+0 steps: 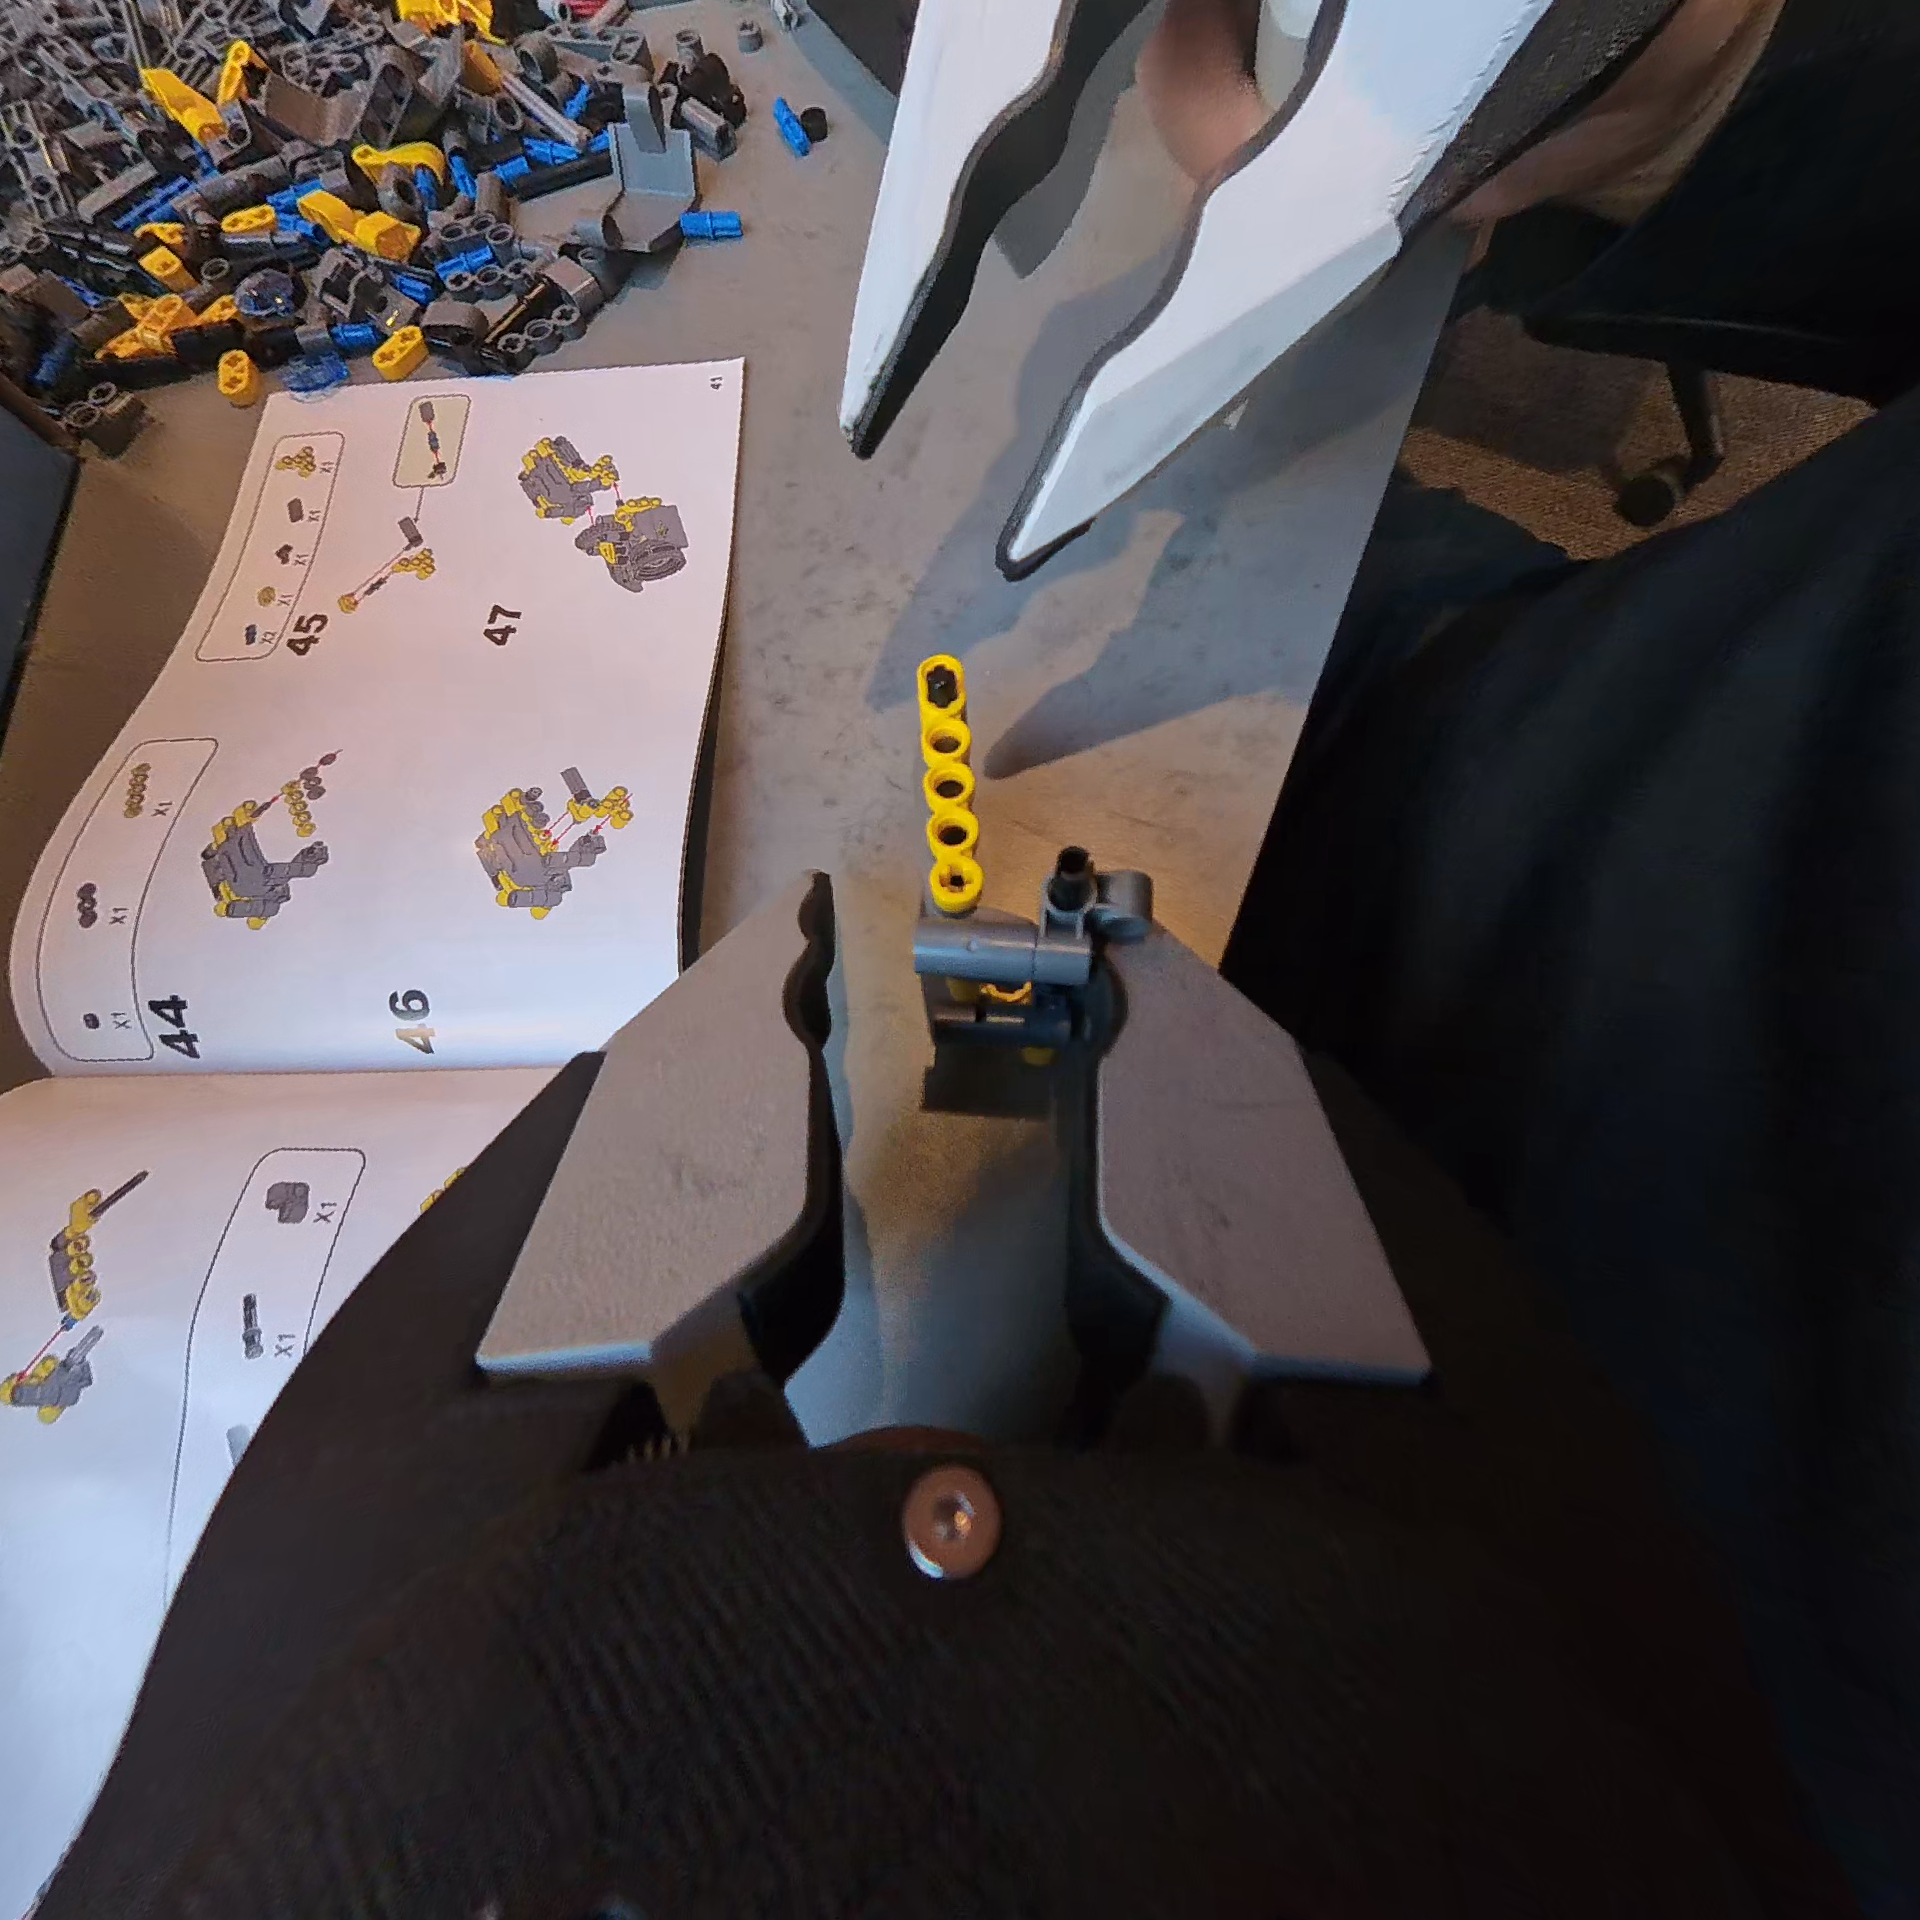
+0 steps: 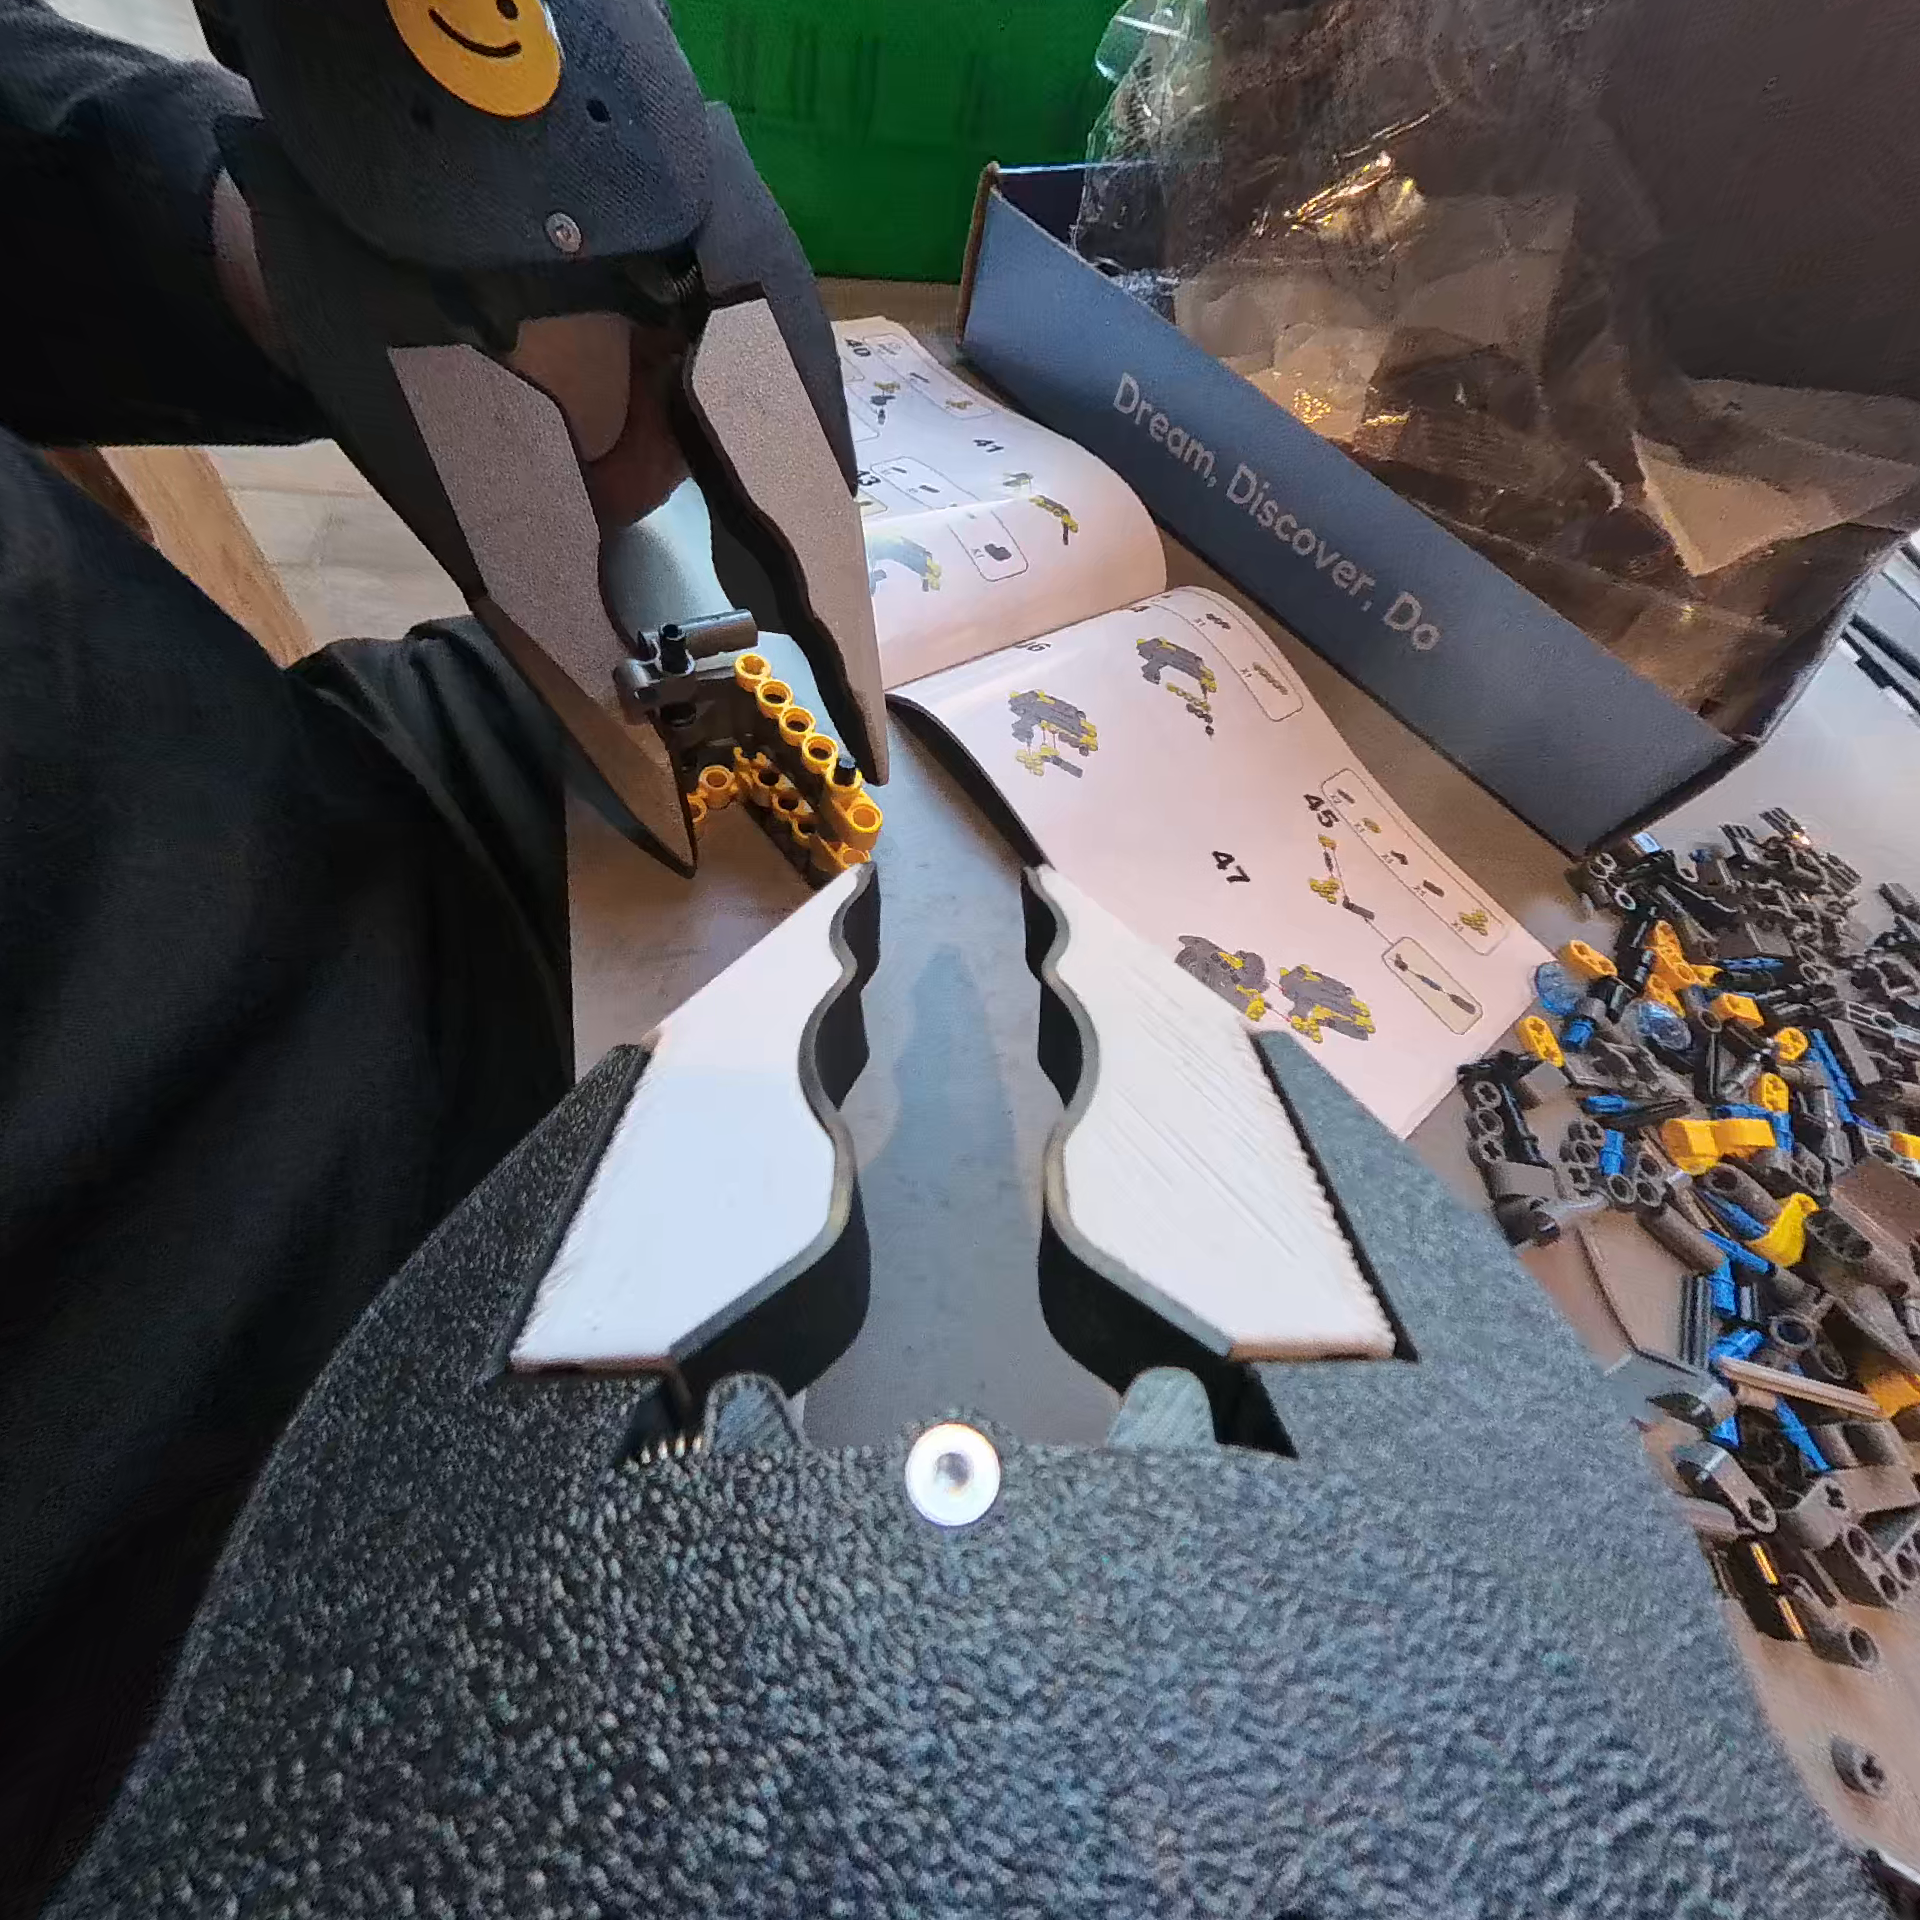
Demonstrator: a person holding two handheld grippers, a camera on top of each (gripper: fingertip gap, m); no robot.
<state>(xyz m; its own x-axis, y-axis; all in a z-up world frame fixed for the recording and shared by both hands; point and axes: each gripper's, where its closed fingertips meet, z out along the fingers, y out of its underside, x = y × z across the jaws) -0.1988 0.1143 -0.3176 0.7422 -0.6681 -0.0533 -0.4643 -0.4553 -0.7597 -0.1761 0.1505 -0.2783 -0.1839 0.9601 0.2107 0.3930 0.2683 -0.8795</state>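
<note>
My left gripper (image 1: 977, 912), with grey fingers, is shut on a small assembly (image 1: 997, 951) of grey and yellow building pieces. A yellow beam with holes (image 1: 948, 774) sticks out forward past the fingertips. The right wrist view shows the same left gripper (image 2: 771, 819) at upper left, holding the assembly (image 2: 790, 748) just above the grey table. My right gripper (image 2: 951, 883), with white fingers, is open and empty. Its tips sit close to the assembly's lower end. In the left wrist view the right gripper (image 1: 940, 499) hangs above and beyond the yellow beam.
An open instruction booklet (image 1: 416, 727) (image 2: 1195, 779) lies on the table. A pile of loose grey, black, blue and yellow pieces (image 1: 312, 187) (image 2: 1714, 1143) lies beyond it. A dark blue box (image 2: 1351, 582) holds a plastic bag (image 2: 1507, 260). A person's dark clothing (image 1: 1610, 935) borders the table edge. The tips of one gripper are about 6 cm away from the tips of the other.
</note>
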